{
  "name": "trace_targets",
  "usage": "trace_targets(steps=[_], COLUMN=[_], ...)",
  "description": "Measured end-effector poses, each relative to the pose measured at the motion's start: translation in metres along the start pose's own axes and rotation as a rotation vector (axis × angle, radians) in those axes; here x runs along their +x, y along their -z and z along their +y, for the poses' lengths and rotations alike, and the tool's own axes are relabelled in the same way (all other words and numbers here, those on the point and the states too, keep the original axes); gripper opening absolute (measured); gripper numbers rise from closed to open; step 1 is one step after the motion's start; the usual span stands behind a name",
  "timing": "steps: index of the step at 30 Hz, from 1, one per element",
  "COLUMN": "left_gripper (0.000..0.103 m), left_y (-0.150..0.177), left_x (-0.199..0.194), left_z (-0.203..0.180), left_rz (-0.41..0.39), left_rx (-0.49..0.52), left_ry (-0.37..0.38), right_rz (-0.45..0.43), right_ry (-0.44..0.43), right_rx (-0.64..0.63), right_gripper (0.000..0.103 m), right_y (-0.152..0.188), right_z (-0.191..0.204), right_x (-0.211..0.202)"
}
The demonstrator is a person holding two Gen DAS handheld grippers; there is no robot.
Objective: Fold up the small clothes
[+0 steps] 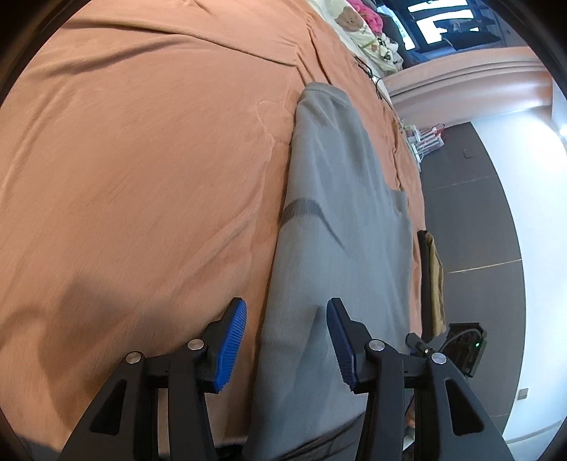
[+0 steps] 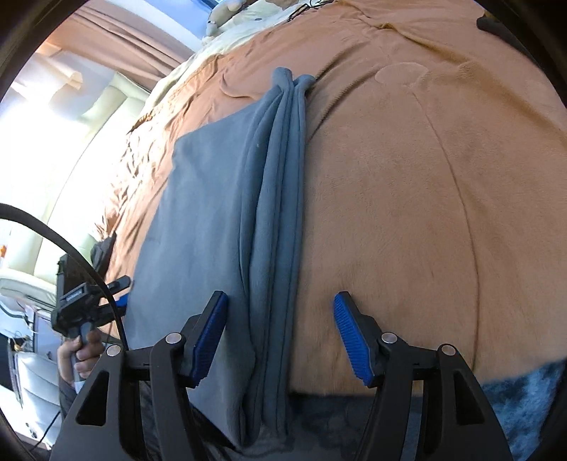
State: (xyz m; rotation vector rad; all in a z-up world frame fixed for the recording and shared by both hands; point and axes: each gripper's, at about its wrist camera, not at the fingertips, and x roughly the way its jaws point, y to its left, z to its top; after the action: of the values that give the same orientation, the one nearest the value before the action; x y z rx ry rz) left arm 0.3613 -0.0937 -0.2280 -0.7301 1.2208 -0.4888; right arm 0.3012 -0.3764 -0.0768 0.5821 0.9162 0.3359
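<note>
A grey garment [image 1: 336, 220] lies folded lengthwise in a long strip on the orange-brown bedspread [image 1: 141, 159]. It has a dark stripe across it. My left gripper [image 1: 286, 312] is open, its blue pads straddling the garment's left edge near its near end. In the right wrist view the same garment [image 2: 219, 212] shows several stacked folds along its right side. My right gripper [image 2: 280, 305] is open above those folds, one pad over the cloth, the other over the bedspread [image 2: 407, 195]. The left gripper [image 2: 88, 301] and the hand holding it show at the left.
The bed's edge drops to a dark floor [image 1: 471, 212] on the right of the left wrist view. Cream bedding with a bear print [image 1: 358, 25] and pink items lie at the far end. A black cable [image 2: 71, 244] crosses the right wrist view's left side.
</note>
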Motion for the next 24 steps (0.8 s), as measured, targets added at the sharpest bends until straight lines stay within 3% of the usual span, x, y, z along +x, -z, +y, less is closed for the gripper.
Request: trace_targets(steps=[8,24], left_gripper=[0.048,0.038], left_y=[-0.032,-0.092], left_x=[0.021,0.050], left_z=[-0.005,-0.008], left_rz=[0.020,0.066], left_rx=[-0.001,-0.002], left_ry=[0.033,0.039], right_rz=[0.005,0.000], right_ry=[-0.061,-0.082], right_rx=[0.040,0.041], right_gripper=[0.060,0.060], right_y=[-0.030,-0.075], right_z=[-0.018,-0.021], right_x=[0.021,0.058])
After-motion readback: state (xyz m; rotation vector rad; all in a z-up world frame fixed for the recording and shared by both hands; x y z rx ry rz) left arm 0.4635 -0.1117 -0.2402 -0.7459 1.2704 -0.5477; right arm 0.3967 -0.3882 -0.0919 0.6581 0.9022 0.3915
